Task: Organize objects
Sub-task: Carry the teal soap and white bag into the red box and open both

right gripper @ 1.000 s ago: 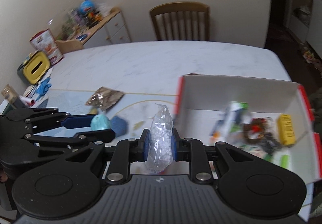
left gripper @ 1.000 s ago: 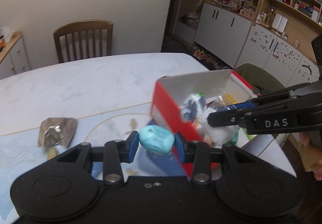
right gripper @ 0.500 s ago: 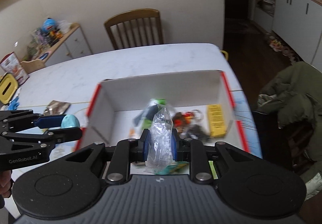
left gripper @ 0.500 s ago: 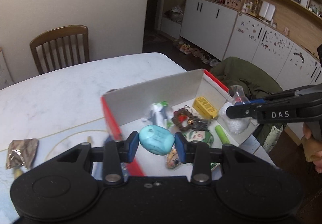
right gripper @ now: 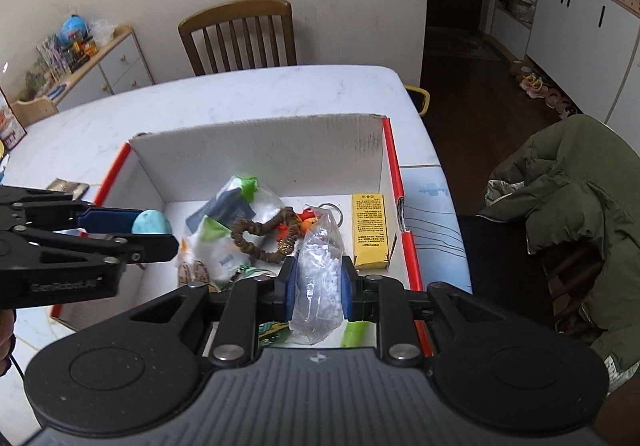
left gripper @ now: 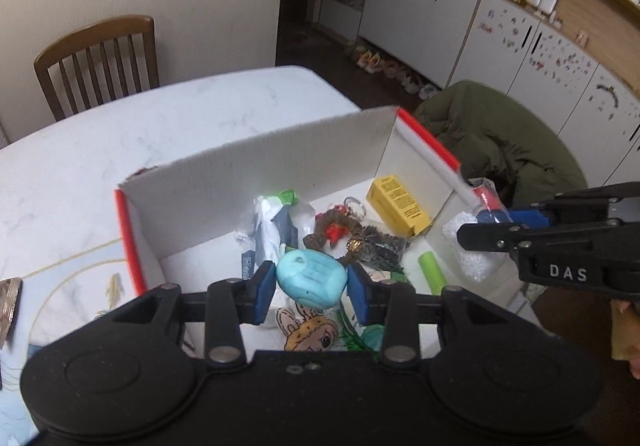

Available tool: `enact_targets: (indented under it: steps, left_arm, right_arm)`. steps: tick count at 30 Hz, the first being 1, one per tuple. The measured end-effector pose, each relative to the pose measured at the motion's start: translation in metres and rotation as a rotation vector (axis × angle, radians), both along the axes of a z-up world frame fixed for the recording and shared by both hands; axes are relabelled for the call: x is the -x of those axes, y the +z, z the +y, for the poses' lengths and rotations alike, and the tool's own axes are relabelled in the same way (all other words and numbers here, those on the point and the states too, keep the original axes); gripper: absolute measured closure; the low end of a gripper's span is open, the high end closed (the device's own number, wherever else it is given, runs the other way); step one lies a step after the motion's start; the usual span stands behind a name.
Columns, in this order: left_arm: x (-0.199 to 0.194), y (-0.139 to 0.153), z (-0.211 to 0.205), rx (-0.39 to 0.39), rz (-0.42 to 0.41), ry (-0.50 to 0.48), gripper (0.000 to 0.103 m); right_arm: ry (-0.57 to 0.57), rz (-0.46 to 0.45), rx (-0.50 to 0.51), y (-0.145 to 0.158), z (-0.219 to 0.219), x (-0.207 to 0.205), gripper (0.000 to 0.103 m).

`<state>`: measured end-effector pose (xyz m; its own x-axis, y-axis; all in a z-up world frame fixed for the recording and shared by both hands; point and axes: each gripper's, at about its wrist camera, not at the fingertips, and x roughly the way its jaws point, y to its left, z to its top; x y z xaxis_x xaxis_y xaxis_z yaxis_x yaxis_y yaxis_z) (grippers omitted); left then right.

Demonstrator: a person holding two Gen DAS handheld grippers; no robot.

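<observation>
Left gripper (left gripper: 311,287) is clamped on a turquoise pebble-shaped object (left gripper: 311,280), held above the near left part of the open cardboard box (left gripper: 256,161). Right gripper (right gripper: 318,288) pinches a clear bag of white pellets (right gripper: 320,278) over the near right part of the same box. Both items hang clear of the contents, not yet set down.

Risks, as judged: the rounded turquoise object sits between flat pads and could squirt out sideways if the grip slackens unevenly, landing on the table (left gripper: 120,133) rather than in the box. The bag is soft and held at mid-height; it may sag or slip, and a tight squeeze could split the film and scatter pellets. Both grippers work close together over one box, so a collision is possible.

Box contents: a yellow carton (right gripper: 370,230), a brown bead loop (right gripper: 264,238), a green tube (left gripper: 432,272), crumpled white packets (left gripper: 272,230).

Writing: "DAS" on the right gripper's side in the left view; lettering on the left gripper's side appears to read "GenRobot.AI", though it is faint. Carton print is illegible.
</observation>
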<state>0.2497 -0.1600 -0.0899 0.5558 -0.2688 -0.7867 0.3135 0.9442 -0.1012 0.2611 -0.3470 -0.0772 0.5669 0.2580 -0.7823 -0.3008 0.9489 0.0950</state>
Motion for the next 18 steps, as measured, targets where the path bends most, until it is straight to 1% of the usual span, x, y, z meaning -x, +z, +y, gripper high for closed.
enact_targets:
  steps: [7, 13, 18]
  left_arm:
    - [-0.017, -0.018, -0.018, -0.053, 0.041, -0.021, 0.066]
    - [-0.027, -0.031, -0.029, -0.082, 0.080, -0.020, 0.066]
    - [-0.030, -0.036, -0.033, -0.098, 0.100, -0.018, 0.066]
  right_arm:
    - [0.031, 0.011, 0.040, -0.014, 0.001, -0.014, 0.082]
    - [0.074, 0.017, 0.061, -0.023, 0.009, -0.021, 0.082]
    - [0.086, 0.028, 0.070, -0.030, 0.011, -0.027, 0.082]
